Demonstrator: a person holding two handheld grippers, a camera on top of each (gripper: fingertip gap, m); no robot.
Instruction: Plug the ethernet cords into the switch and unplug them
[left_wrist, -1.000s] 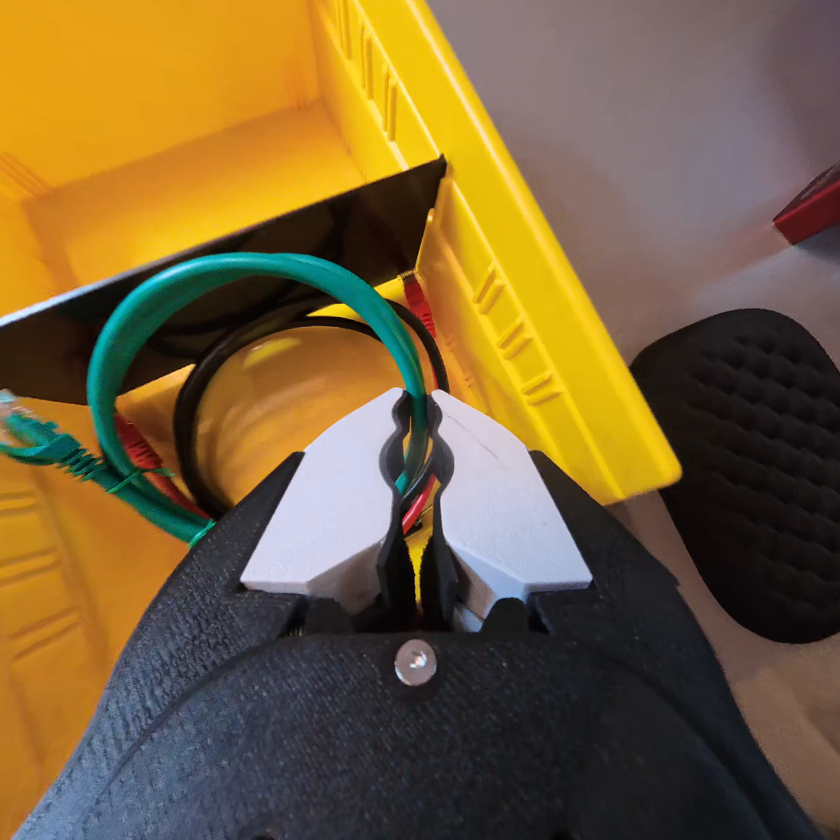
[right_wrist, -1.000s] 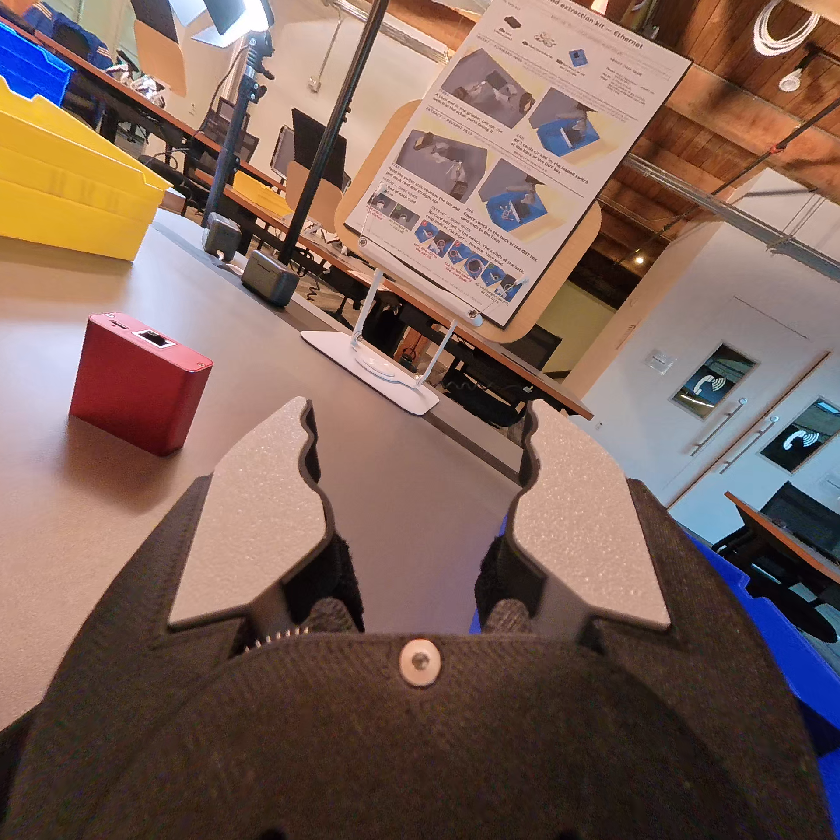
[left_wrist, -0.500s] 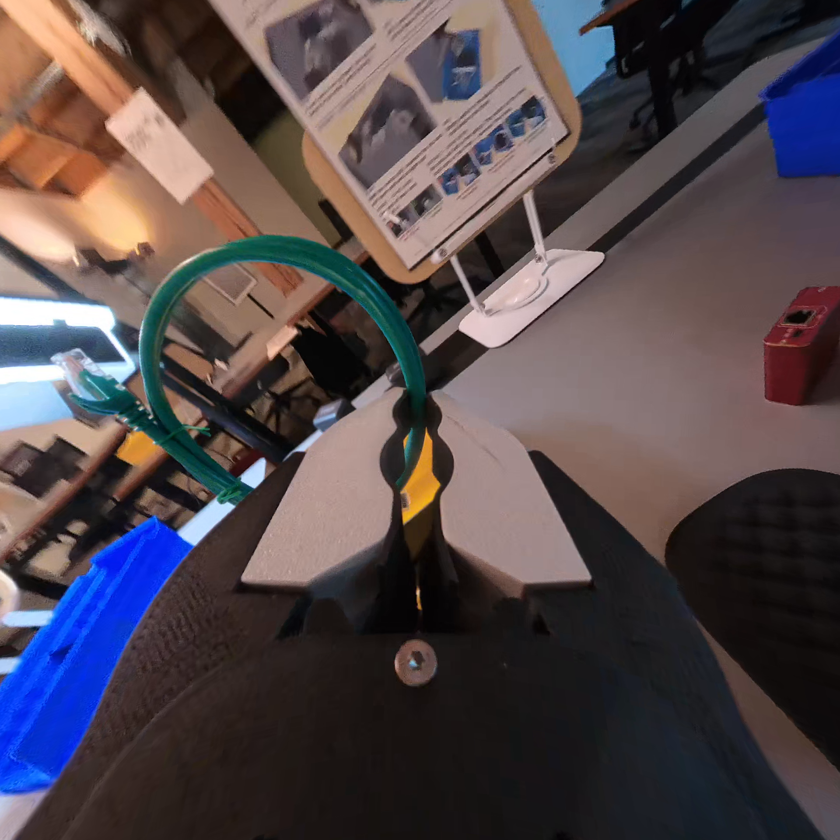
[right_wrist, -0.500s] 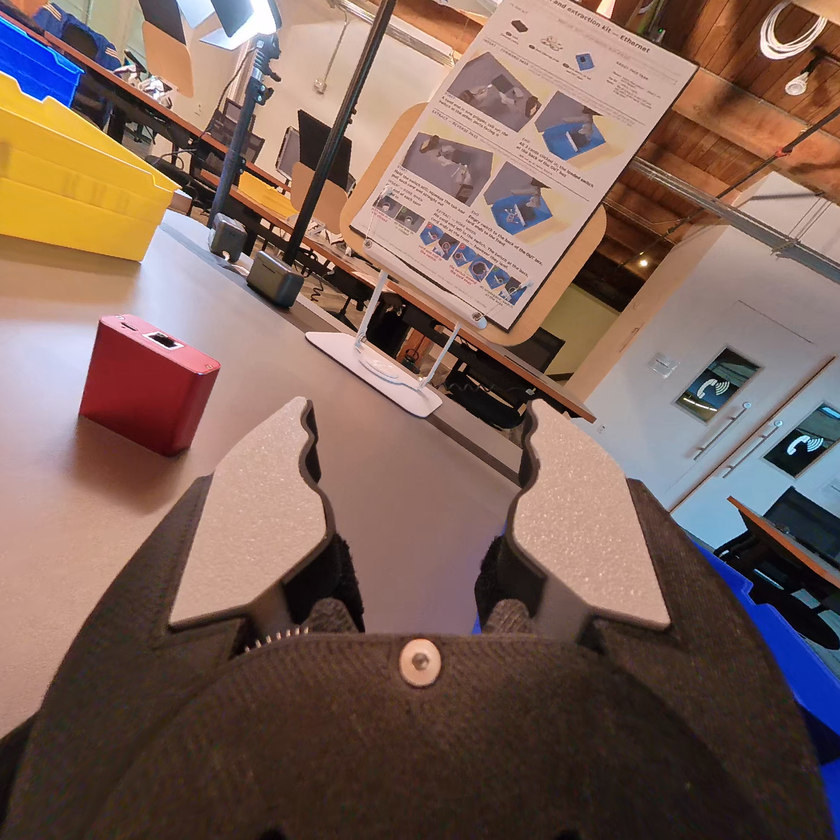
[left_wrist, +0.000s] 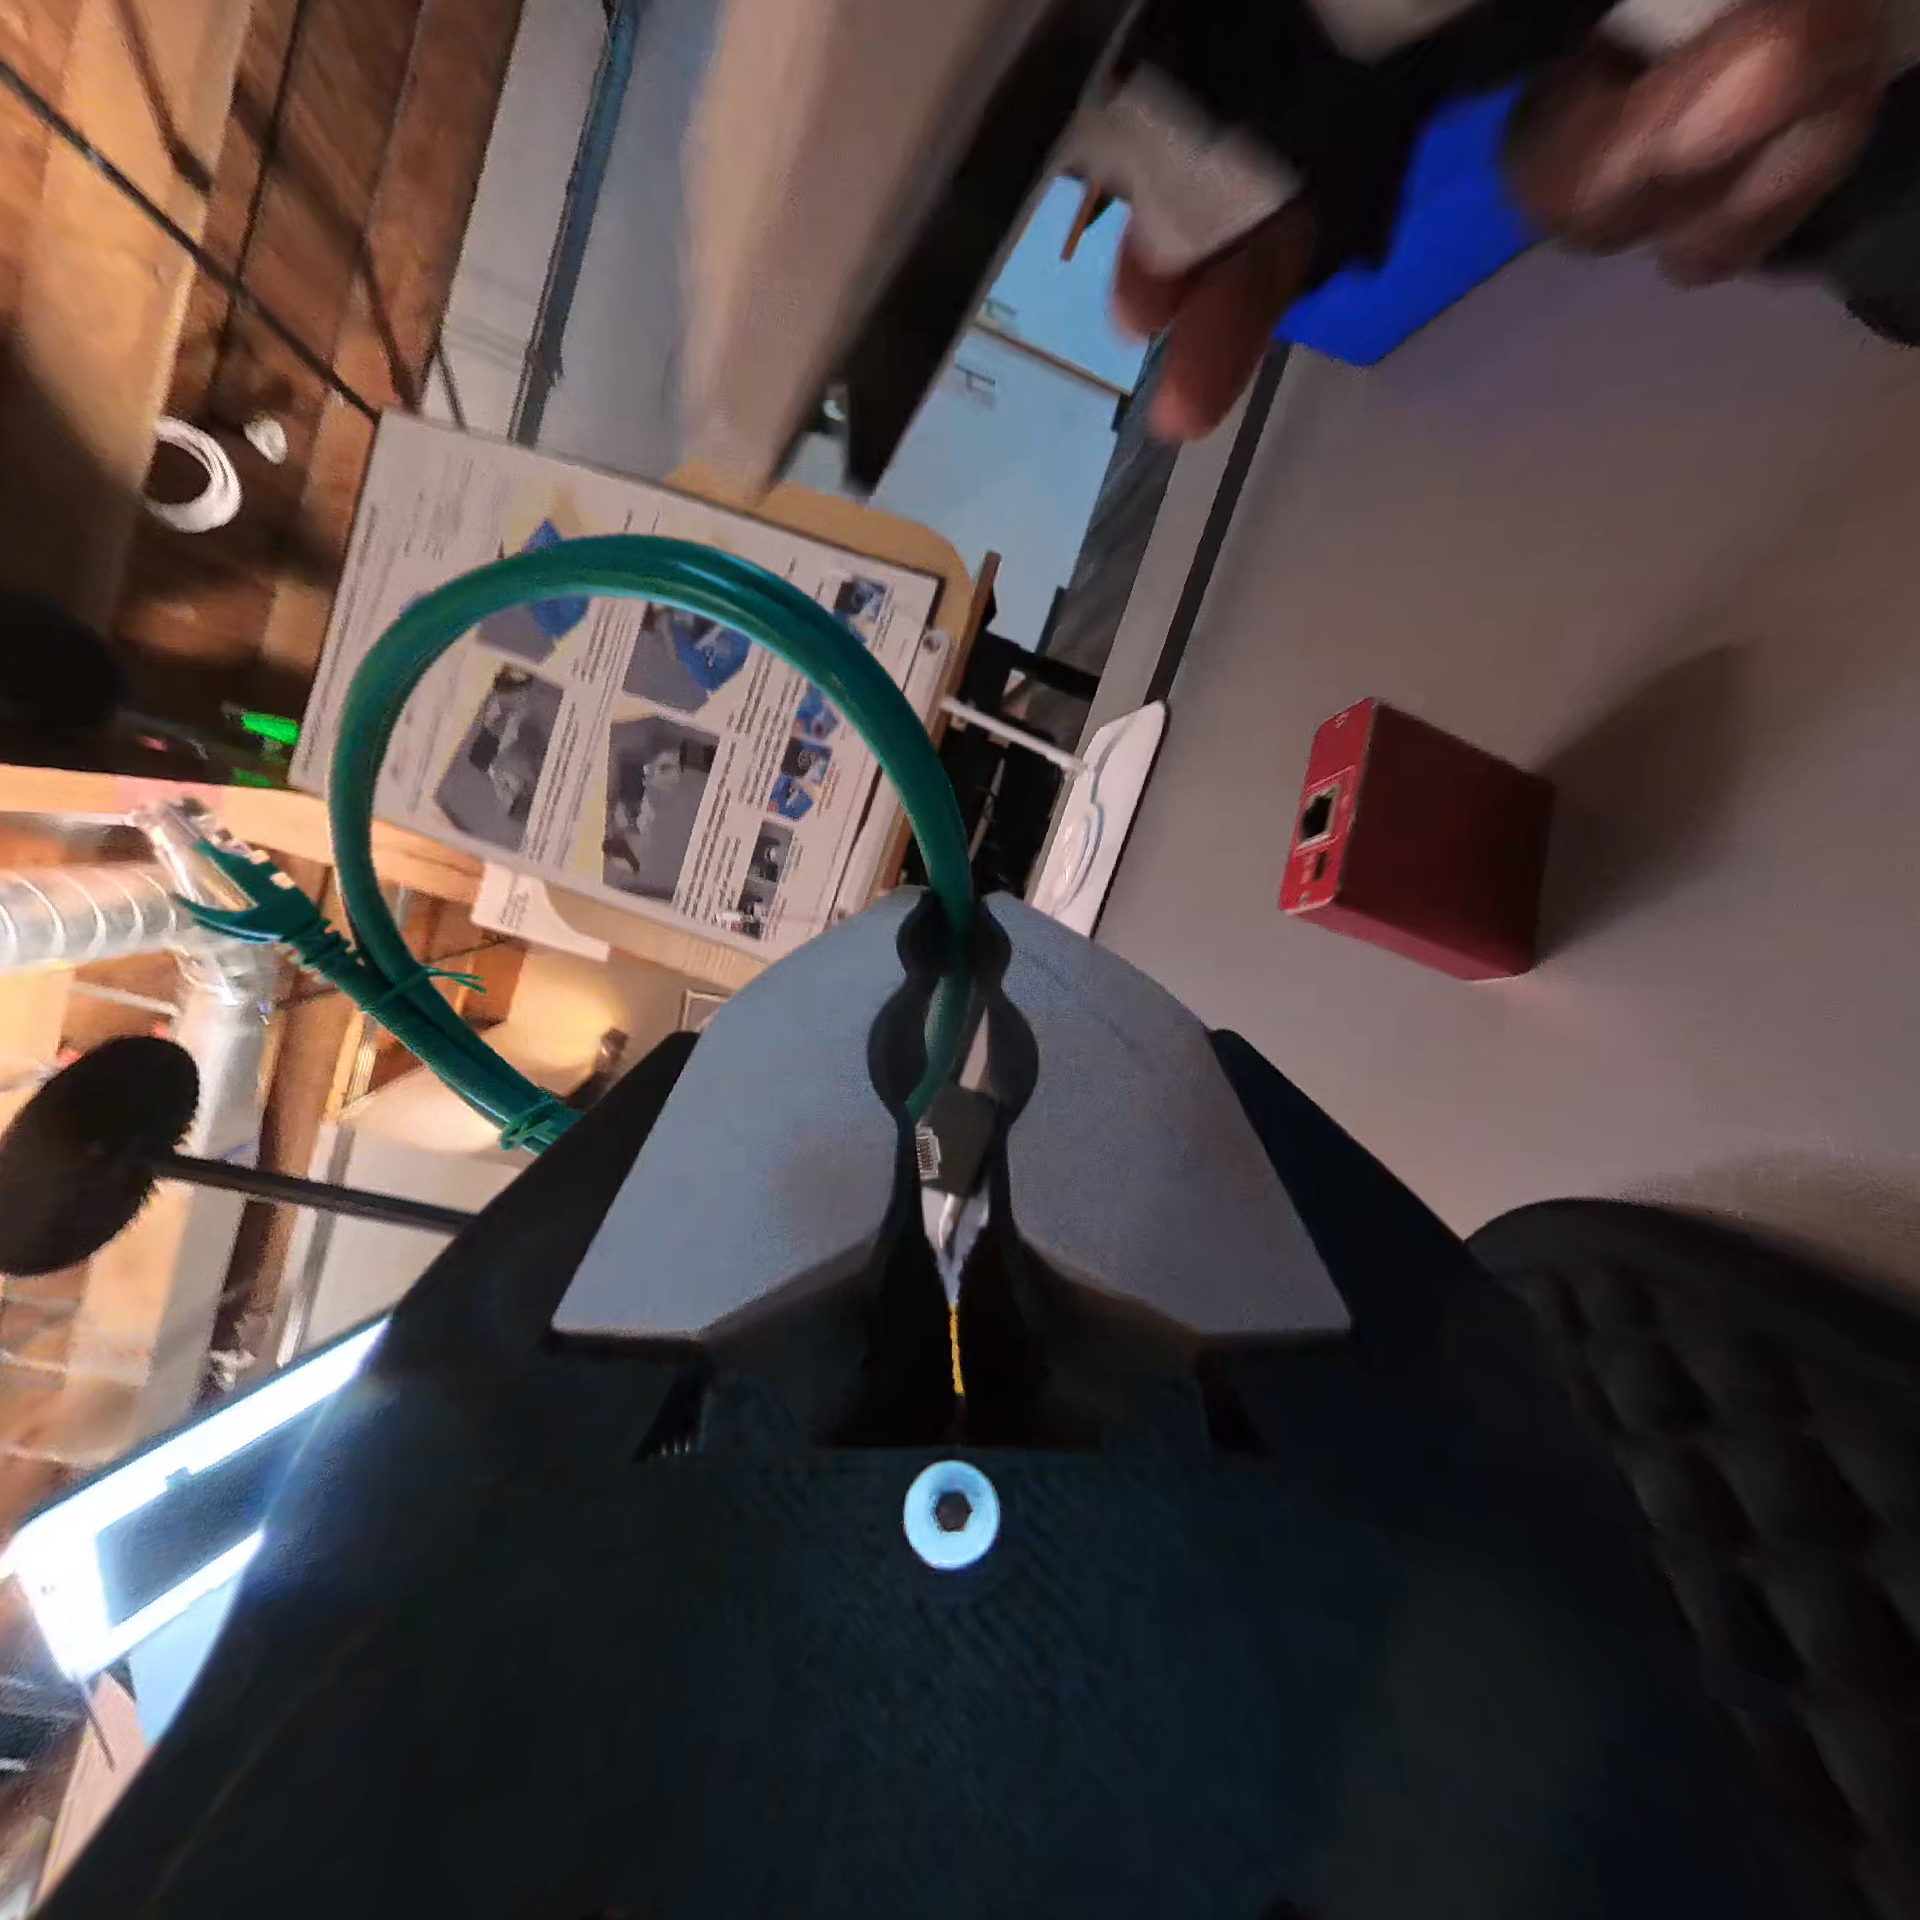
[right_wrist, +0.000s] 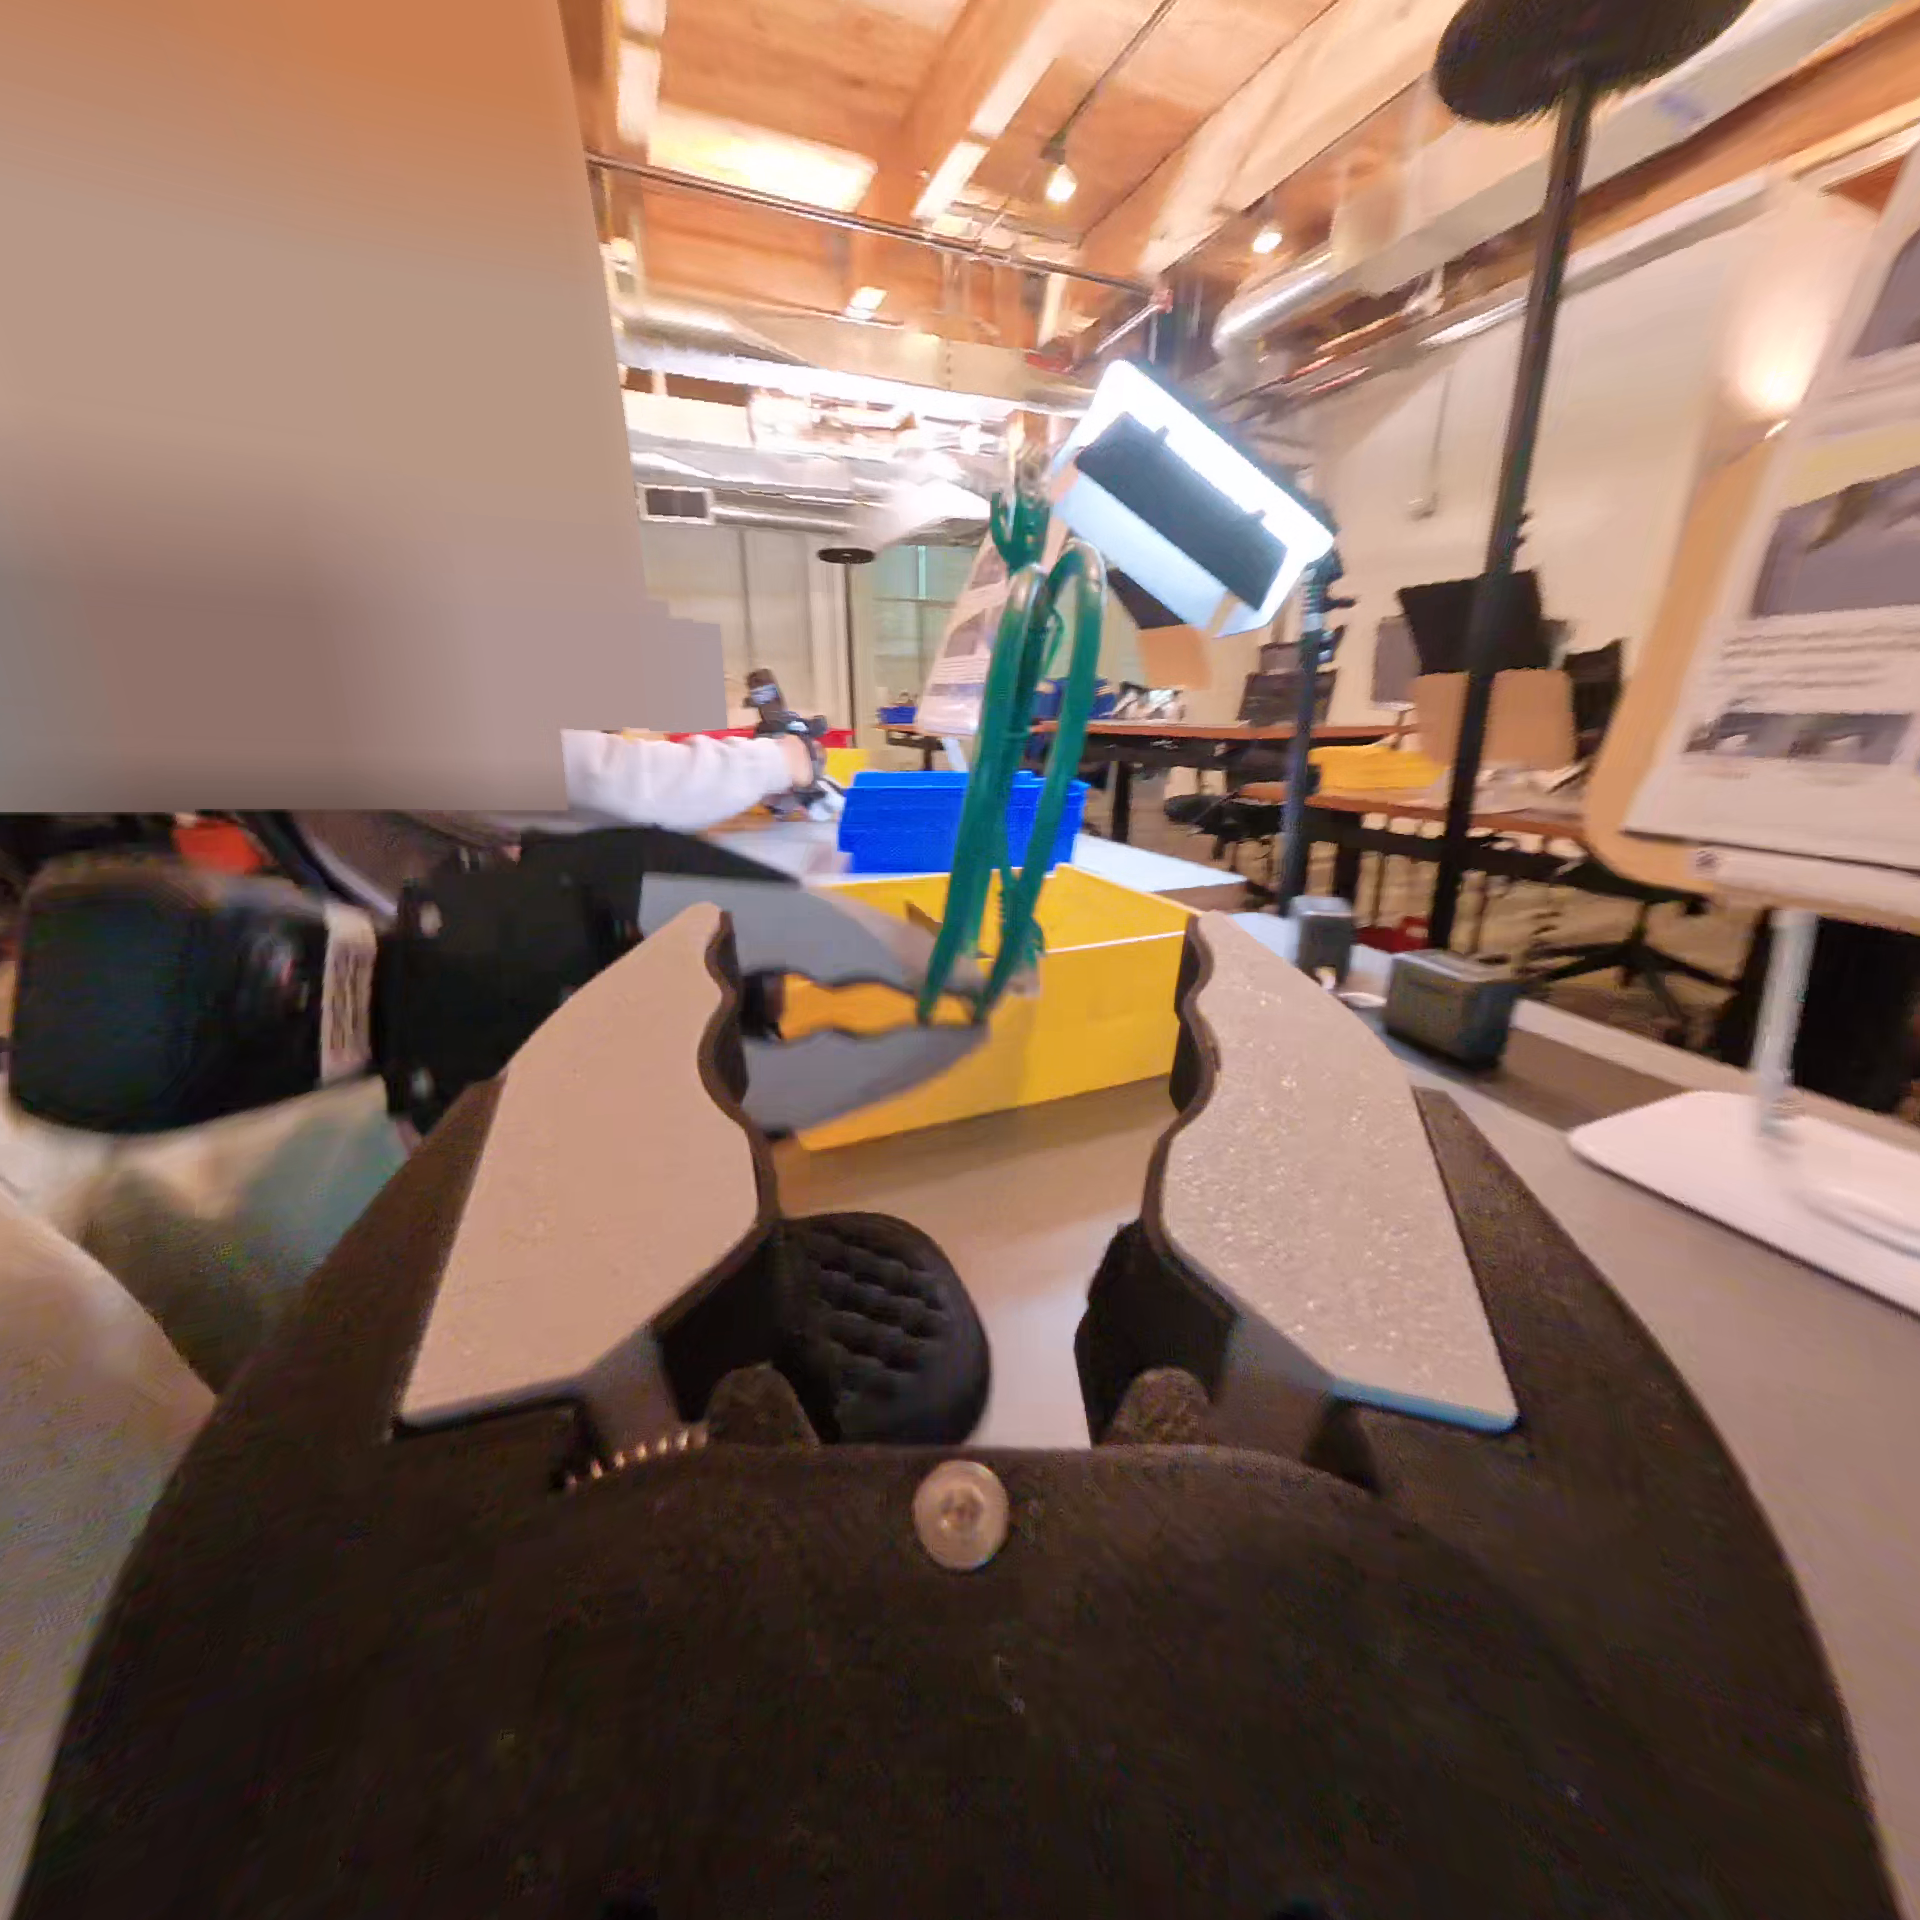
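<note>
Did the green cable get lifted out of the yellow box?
Yes. The green cable, pinched in the left gripper, now hangs above the yellow box, not inside.

— What's the green ethernet cord (left_wrist: 644, 582) doing?

— It's coiled in a tied loop, arching up above your closed left gripper (left_wrist: 951, 935), which pinches it near the tips. Its clear-tipped plug (left_wrist: 192, 842) sticks out to the side, free in the air.

— And the switch?

— The red switch (left_wrist: 1423, 842) sits on the grey table, well apart from your cord, its port (left_wrist: 1317, 818) facing you and empty.
</note>
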